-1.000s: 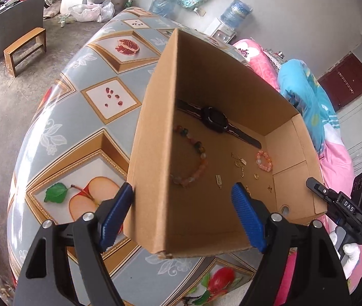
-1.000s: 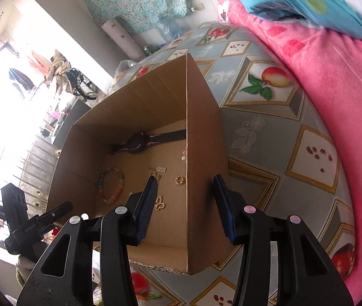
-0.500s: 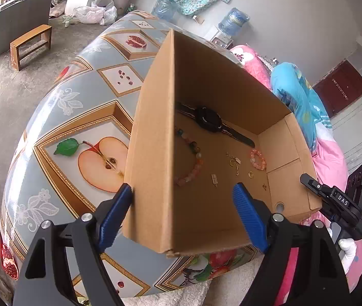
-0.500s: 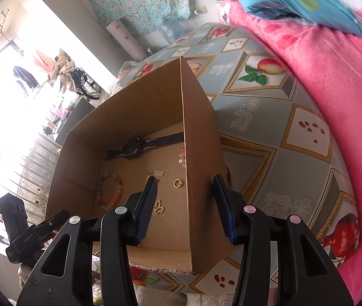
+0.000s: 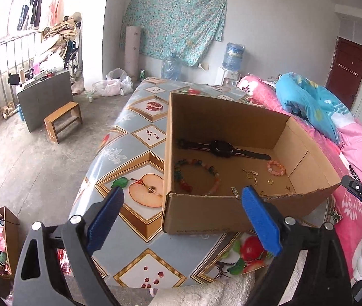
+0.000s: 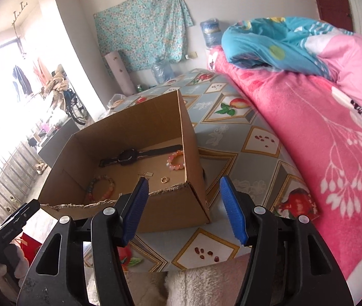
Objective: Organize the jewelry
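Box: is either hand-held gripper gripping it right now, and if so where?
Neither. The left hand-held gripper and right hand-held gripper have just been opening; both stand open, clear of the box walls, nothing between the jaws.

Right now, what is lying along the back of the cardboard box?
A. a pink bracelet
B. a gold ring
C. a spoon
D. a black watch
D: the black watch lies stretched out along the far wall of the cardboard box, behind the bracelets and small gold pieces.

Brown box [image 5: 206, 211], fruit-patterned blue-grey tablecloth [image 5: 140, 255]
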Demonstrator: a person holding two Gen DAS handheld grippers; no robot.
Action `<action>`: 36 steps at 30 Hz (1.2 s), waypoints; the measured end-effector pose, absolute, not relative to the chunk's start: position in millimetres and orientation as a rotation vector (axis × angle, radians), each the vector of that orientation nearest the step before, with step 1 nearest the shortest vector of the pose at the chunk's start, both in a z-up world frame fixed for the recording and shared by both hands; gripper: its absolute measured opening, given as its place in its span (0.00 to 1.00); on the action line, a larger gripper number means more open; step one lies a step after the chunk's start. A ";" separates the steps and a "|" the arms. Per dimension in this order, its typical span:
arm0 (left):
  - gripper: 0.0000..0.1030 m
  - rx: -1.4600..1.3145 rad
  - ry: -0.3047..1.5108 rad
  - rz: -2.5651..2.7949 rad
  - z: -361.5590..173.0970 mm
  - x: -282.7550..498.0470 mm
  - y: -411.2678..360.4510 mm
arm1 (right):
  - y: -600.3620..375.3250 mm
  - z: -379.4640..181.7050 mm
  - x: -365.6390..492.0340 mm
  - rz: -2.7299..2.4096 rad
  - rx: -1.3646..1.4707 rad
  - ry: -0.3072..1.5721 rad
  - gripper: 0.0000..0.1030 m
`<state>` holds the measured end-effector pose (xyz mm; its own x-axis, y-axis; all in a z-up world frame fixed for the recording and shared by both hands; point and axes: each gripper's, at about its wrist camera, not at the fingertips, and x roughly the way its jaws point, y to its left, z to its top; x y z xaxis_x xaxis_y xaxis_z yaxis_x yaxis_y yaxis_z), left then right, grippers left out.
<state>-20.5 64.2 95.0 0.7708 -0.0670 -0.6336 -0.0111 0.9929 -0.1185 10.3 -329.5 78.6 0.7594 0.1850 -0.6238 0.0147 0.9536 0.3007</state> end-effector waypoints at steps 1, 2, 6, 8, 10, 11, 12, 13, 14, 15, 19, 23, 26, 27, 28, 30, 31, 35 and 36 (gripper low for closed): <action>0.94 -0.107 0.684 -0.016 96.3 -23.4 62.9 | -328.0 81.9 3.6 0.095 0.284 0.689 0.58; 0.94 -0.098 0.679 -0.006 97.7 -27.1 61.2 | -326.8 84.7 -2.4 0.099 0.275 0.677 0.59; 0.94 -0.062 0.715 0.003 94.9 -38.6 50.6 | -313.6 85.6 -14.5 0.161 0.256 0.702 0.62; 0.94 -0.035 0.767 -0.011 88.2 -39.8 43.6 | -302.6 79.0 -15.8 0.191 0.236 0.748 0.65; 0.94 -0.030 0.791 -0.018 79.2 -42.0 37.9 | -291.7 69.1 -16.2 0.214 0.221 0.804 0.67; 0.94 -0.028 0.810 -0.018 74.3 -41.2 35.2 | -285.5 63.8 -15.6 0.218 0.207 0.830 0.67; 0.94 -0.034 0.830 -0.023 69.6 -40.0 33.1 | -279.8 58.7 -14.9 0.220 0.193 0.852 0.67; 0.94 -0.040 0.848 -0.020 65.6 -37.5 30.4 | -275.2 54.1 -11.8 0.221 0.179 0.878 0.69; 0.94 -0.043 0.864 -0.016 62.2 -34.4 27.8 | -270.9 49.1 -9.8 0.222 0.167 0.898 0.69; 0.94 -0.050 0.879 -0.015 59.5 -31.6 26.0 | -268.2 46.2 -7.5 0.224 0.160 0.910 0.69; 0.94 -0.067 0.908 -0.010 55.0 -21.6 18.0 | -258.8 38.5 6.1 0.230 0.133 0.938 0.70; 0.94 -0.071 0.929 -0.001 51.7 -13.0 11.3 | -253.9 31.2 17.5 0.238 0.130 0.971 0.70; 0.94 -0.069 0.938 -0.002 51.0 -8.2 8.0 | -251.1 28.3 20.8 0.246 0.129 0.986 0.70; 0.94 -0.066 0.941 -0.003 51.2 -6.9 7.4 | -250.0 27.8 22.1 0.247 0.127 0.991 0.70; 0.94 -0.063 0.946 -0.003 51.1 -5.3 6.6 | -249.6 27.0 23.3 0.249 0.127 0.997 0.70; 0.94 -0.065 0.957 -0.002 50.7 -2.0 5.4 | -249.0 26.7 24.8 0.252 0.127 1.005 0.70; 0.94 -0.066 0.958 0.001 50.6 -0.5 4.6 | -248.9 26.7 25.6 0.250 0.124 1.006 0.70; 0.94 -0.079 0.965 0.000 50.5 6.0 4.8 | -249.3 27.2 28.1 0.249 0.122 1.009 0.70; 0.94 -0.077 0.967 0.001 50.4 7.3 4.9 | -249.3 27.1 28.5 0.248 0.120 1.008 0.70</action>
